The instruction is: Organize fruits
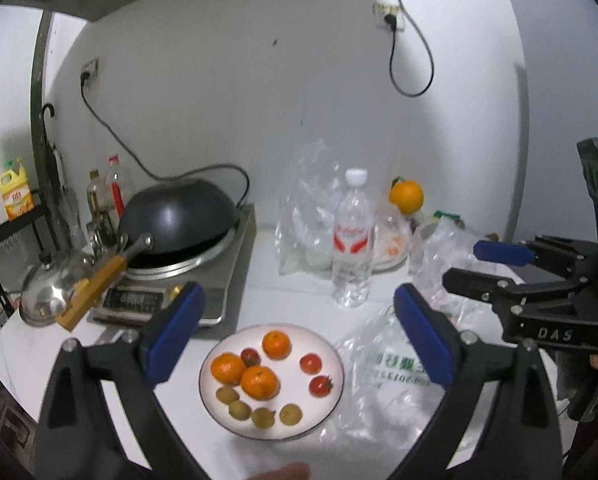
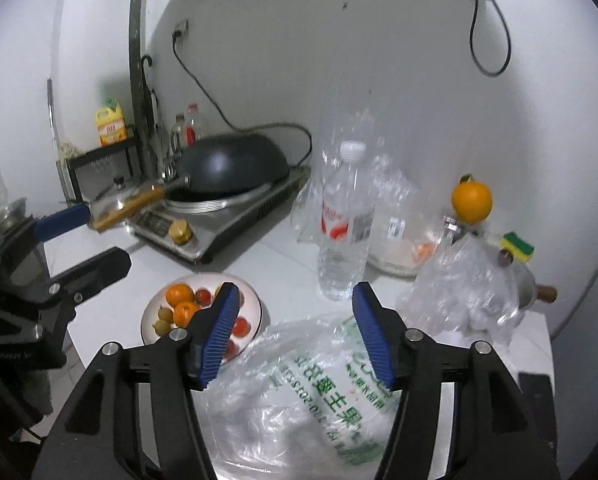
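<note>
A white plate [image 1: 331, 354] sits near the counter's front edge with three tangerines [image 1: 259, 382], three cherry tomatoes [image 1: 311, 363] and several small brown-green fruits [image 1: 263, 417]. My left gripper [image 1: 295, 320] is open and empty, hovering over the plate. My right gripper [image 2: 295, 332] is open and empty above a clear plastic bag with green print [image 2: 319, 380], right of the plate [image 2: 255, 300]. It also shows in the left wrist view [image 1: 495, 268]. A single orange [image 2: 471, 202] sits high at the back right.
A water bottle [image 1: 353, 240] stands behind the plate. An induction cooker with a black wok [image 1: 179, 216] is at the left, a steel lid [image 1: 47, 292] beside it. Crumpled clear bags [image 2: 459, 292], a dish [image 2: 399, 256] and a sponge [image 2: 519, 246] lie at the right.
</note>
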`<state>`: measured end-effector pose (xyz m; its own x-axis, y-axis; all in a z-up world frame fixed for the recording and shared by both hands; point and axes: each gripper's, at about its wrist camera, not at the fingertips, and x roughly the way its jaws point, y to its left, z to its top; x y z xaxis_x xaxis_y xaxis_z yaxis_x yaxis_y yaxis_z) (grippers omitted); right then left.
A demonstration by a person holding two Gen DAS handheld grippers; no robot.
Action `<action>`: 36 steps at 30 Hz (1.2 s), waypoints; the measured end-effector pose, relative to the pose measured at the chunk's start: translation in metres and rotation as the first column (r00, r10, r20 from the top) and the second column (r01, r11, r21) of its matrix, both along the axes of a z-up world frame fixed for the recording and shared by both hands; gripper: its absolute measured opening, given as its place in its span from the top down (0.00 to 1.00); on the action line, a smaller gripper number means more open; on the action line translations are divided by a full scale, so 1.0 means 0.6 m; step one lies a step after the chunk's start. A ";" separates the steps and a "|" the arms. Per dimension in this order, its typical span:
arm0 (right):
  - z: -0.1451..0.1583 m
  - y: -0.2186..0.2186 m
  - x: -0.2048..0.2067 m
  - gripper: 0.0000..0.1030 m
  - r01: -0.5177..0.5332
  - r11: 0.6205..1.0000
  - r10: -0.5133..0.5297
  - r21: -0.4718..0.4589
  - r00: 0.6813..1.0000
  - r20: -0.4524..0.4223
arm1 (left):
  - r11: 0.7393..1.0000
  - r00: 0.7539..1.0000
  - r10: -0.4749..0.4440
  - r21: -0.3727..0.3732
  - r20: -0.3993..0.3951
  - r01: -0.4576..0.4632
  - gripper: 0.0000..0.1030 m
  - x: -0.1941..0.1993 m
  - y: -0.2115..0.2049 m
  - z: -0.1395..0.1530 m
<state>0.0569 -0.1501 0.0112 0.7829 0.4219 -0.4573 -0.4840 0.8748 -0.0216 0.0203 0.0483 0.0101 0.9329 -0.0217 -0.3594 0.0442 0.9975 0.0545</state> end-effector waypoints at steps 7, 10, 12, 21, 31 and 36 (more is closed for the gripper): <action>0.045 -0.012 -0.022 0.29 0.002 1.000 -0.004 0.030 0.997 0.077 | 0.998 0.991 0.062 0.010 0.119 -0.064 0.04 -0.032 -0.010 0.050; 0.059 -0.015 -0.031 0.27 0.003 0.999 -0.007 0.041 0.995 0.102 | 0.997 0.984 0.079 0.013 0.159 -0.082 0.03 -0.042 -0.012 0.067; 0.066 -0.017 -0.035 0.27 0.001 0.999 -0.006 0.048 0.994 0.112 | 0.996 0.980 0.087 0.017 0.181 -0.091 0.01 -0.050 -0.014 0.077; 0.094 -0.021 -0.058 0.27 0.004 0.998 -0.014 0.058 0.987 0.160 | 0.998 0.975 0.064 0.005 0.211 -0.067 0.01 -0.074 -0.023 0.106; 0.107 -0.019 -0.070 0.27 0.008 0.998 -0.019 0.061 0.984 0.179 | 0.998 0.972 0.061 -0.004 0.228 -0.062 0.01 -0.085 -0.021 0.114; 0.111 -0.016 -0.071 0.27 0.009 0.999 -0.018 0.054 0.983 0.182 | 0.998 0.970 0.064 -0.009 0.236 -0.064 0.01 -0.089 -0.019 0.117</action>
<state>0.0145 -0.1596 0.0777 0.8569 0.4305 -0.2835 -0.4644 0.8834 -0.0623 -0.0330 0.0368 0.0802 0.9909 0.0407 -0.1285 -0.0340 0.9979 0.0543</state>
